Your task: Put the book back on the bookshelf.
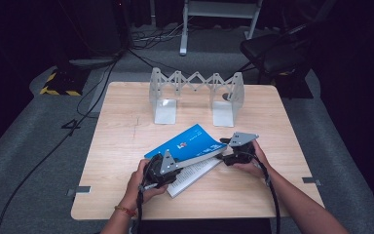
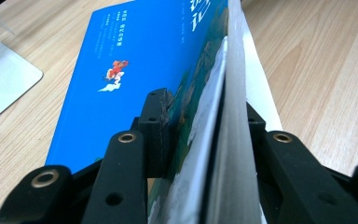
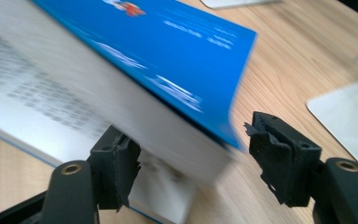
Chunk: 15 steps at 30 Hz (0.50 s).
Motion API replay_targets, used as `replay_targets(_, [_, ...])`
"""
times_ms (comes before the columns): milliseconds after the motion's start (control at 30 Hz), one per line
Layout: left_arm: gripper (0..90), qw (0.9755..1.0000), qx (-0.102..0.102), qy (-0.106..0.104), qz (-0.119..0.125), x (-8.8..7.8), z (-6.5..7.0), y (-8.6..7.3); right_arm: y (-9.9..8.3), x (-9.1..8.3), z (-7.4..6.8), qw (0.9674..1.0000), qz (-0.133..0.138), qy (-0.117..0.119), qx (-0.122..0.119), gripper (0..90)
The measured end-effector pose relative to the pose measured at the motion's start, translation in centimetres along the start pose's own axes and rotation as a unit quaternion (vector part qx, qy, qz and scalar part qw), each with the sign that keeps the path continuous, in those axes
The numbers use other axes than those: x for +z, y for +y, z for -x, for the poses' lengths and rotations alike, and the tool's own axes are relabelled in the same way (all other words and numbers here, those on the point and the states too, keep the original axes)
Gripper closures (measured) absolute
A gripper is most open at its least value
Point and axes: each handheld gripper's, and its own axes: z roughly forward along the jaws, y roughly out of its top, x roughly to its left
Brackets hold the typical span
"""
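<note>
Book-handling is judged to be at the lifting stage: a blue-covered book (image 1: 189,142) is being raised by its front part off the lower white pages (image 1: 195,173), which lie open on the wooden table (image 1: 121,141), just below the middle of the high view.

At the lower left of the book, the left gripper (image 1: 168,163) is seen clamped on it. In the left gripper view its jaws are pressed narrow against a sheaf of pages and the cover, one pad on the blue face (image 2: 121,60), the other behind the grey page edge (image 2: 235,116).

Toward the right, the right gripper (image 1: 229,148) is held at the book's right-hand corner. In the right gripper view its jaws stand apart, with the corner of the page block (image 3: 177,140) between them but not pressed by the pads; that view is blurred.

For the next move, either a fresh grip by the right gripper on that corner or its withdrawal is judged necessary, so that the book can be closed or carried toward the metal accordion bookend rack (image 1: 197,95) at the upper middle of the table.

The cover is bright blue with a small red and white figure and white lettering too small to be read; the pages are white with fine print.
</note>
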Motion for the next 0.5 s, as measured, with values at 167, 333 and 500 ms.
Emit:
replay_targets(167, [63.7, 0.9996, -0.021, -0.014, 0.008, -0.3, -0.7, -0.4, 0.1, -0.1, 0.3, 0.9990, 0.020, 0.038, 0.010, 49.1])
replay_targets(333, [52.8, 0.9994, -0.031, -0.013, -0.011, -0.5, -0.1, -0.2, 0.5, -0.5, 0.0, 0.9987, 0.040, 0.022, 0.020, 49.2])
replay_targets(500, [46.5, 0.9988, -0.015, 0.002, -0.046, 0.0, 1.2, 0.4, 0.9, -0.6, 0.0, 0.9984, 0.049, 0.016, 0.026, 48.5])
